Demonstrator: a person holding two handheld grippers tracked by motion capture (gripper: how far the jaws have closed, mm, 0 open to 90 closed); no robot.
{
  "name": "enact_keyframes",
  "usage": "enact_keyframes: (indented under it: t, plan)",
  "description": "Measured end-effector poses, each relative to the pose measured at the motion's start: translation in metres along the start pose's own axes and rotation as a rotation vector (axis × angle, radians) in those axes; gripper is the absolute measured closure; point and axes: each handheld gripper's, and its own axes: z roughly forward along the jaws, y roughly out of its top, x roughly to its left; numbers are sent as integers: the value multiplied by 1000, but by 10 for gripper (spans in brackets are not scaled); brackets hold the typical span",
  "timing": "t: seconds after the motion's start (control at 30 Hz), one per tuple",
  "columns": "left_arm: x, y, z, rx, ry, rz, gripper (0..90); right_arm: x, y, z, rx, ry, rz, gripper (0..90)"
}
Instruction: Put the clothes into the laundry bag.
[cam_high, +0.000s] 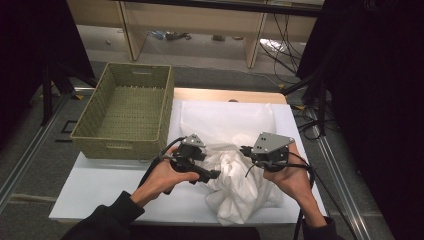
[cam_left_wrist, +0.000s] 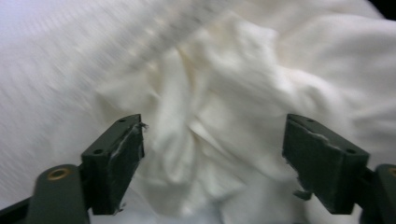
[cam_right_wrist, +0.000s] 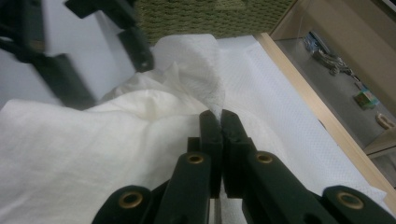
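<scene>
**Cloth handling: right side pinned, left side free for a new grasp**

The crumpled white fabric cloth (cam_high: 235, 170) lies on the white table (cam_high: 100, 185), bunched toward the near edge and spread flatter toward the far edge.

The right gripper (cam_right_wrist: 219, 122) has its fingers (cam_right_wrist: 210, 135) pressed together on a raised fold of the cloth; the pinched ridge rises directly from the tips. The left gripper (cam_left_wrist: 212, 154) hangs above the bunched fabric with its fingers (cam_left_wrist: 116, 158) spread wide and nothing between them.

Judged step: the cloth is anchored at one point while the free gripper is being placed for a second hold. The next move calls for locating an edge or corner in the bunch, lowering the open fingers over a single layer, and closing without gathering extra folds.

Surface: white, with a pale wooden border (cam_high: 230, 95) at the far side. A green woven rectangular basket (cam_high: 127, 107) stands on the far left corner, just beside the cloth. Beyond lie a grey floor, wooden furniture legs (cam_high: 127, 30) and dark curtains (cam_high: 380, 100).
</scene>
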Motion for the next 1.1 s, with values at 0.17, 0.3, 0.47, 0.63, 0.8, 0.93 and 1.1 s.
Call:
enact_keyframes:
  t: [0.17,0.3,0.47,0.63,0.8,0.93,1.1]
  plan:
    - [-21,-4,25,16,-61,32,165,0,1,2,0,5,-5,900]
    - [-17,5,52,10,-33,-5,193,1,0,2,-1,14,-4,900]
    - [5,13,71,-92,19,-59,760,1,0,-2,1,8,-9,900]
    - [22,36,75,-131,149,-27,773,2,4,-8,-15,8,-5,900]
    - [41,41,84,-142,170,-121,700,7,1,2,21,26,-10,900]
    - [31,36,63,-68,95,-111,439,2,-4,4,24,29,3,900]
    - [16,19,19,-60,-26,-175,267,2,-3,4,20,27,3,900]
